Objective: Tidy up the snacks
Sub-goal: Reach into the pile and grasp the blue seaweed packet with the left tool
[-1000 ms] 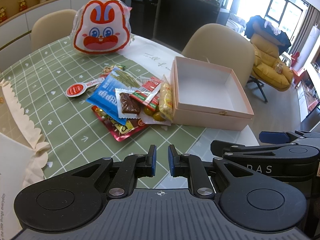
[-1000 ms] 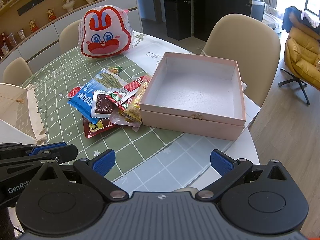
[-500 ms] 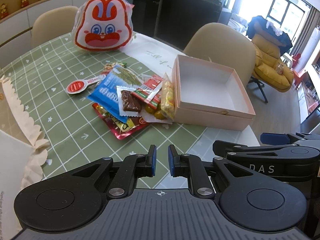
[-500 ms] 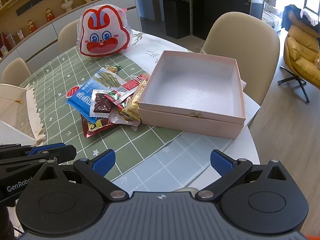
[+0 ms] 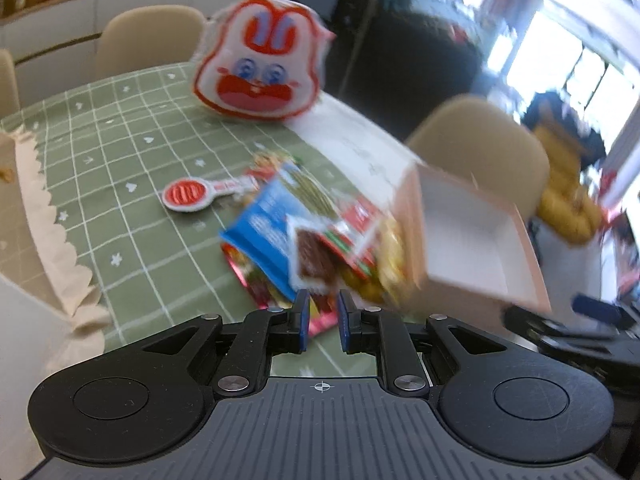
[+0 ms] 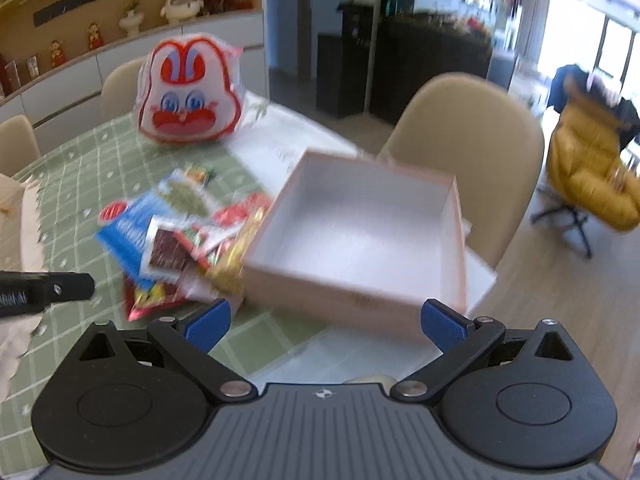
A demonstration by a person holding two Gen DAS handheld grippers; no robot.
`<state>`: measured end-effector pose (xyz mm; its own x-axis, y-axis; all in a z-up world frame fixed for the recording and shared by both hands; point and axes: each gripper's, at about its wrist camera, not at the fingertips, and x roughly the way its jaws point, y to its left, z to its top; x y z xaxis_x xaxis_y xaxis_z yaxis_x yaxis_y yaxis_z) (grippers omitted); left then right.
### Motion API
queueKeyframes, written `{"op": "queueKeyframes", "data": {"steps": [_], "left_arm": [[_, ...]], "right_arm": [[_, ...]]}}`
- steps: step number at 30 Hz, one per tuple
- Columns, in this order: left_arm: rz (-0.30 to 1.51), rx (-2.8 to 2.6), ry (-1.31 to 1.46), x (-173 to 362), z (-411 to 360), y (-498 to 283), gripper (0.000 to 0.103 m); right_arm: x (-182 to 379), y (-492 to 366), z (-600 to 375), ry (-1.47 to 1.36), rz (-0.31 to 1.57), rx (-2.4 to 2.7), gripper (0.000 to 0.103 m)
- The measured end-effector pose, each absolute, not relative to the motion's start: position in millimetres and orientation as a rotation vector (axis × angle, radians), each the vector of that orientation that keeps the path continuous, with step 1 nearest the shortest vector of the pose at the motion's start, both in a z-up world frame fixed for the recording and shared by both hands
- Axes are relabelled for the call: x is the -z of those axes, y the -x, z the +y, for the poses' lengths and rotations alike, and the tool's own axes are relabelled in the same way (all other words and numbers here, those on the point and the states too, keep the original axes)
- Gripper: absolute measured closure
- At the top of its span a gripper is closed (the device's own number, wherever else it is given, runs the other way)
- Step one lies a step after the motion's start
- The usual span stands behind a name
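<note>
A pile of snack packets (image 5: 304,248) lies on the green checked tablecloth: a blue packet, a clear one with a brown bar, red and yellow ones. The pile (image 6: 180,240) touches the left wall of an open, empty pink box (image 6: 340,300) (image 5: 460,296). My left gripper (image 5: 323,308) hovers just short of the pile's near edge, shut, with nothing between its pads. Its arm (image 6: 44,292) shows at the left of the right wrist view. My right gripper (image 6: 326,320) stands wide open in front of the box's near wall, holding nothing. Both views are blurred.
A big rabbit-face snack bag (image 5: 256,68) (image 6: 188,96) stands at the far side of the table. A red round-headed snack (image 5: 188,194) lies left of the pile. A scalloped white paper (image 5: 48,240) sits at the left edge. A beige chair (image 6: 468,120) stands behind the box.
My left gripper has moved forward toward the snack pile, which now sits right ahead of its fingertips. The right gripper has tilted slightly and stays open before the box.
</note>
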<state>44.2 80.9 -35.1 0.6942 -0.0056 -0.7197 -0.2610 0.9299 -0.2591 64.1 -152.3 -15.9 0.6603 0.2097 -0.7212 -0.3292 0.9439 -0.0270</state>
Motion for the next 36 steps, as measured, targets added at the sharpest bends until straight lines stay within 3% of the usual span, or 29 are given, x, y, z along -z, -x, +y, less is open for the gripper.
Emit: {"op": "queueKeyframes", "data": {"steps": [4,11,17,22,31,36], "left_arm": [[0.808,-0.232,0.417,60,115,-61,0.085],[0.609,-0.256,0.44,55,148,-89,0.085],[0.762,-0.178,0.49,77,163,-130,0.085],[0.845,-0.056,0.468,86,155,-128,0.079],[0.838,0.009,0.426,90,136,-127,0.079],[0.826,-0.013,0.576,107,148,-133,0.077]], "right_arm": [[24,-72,-144,0.185,0.718,-0.371,0.001],[54,-73,-122,0.197,0.792,-0.495,0.001],[74,-71,-112,0.169,0.869,-0.573,0.001],[83,-73,-117,0.16,0.904,-0.596,0.001],[110,-81,-127,0.093,1.017,-0.58,0.001],[116,-83,-136,0.032,1.052,-0.576,0.001]]}}
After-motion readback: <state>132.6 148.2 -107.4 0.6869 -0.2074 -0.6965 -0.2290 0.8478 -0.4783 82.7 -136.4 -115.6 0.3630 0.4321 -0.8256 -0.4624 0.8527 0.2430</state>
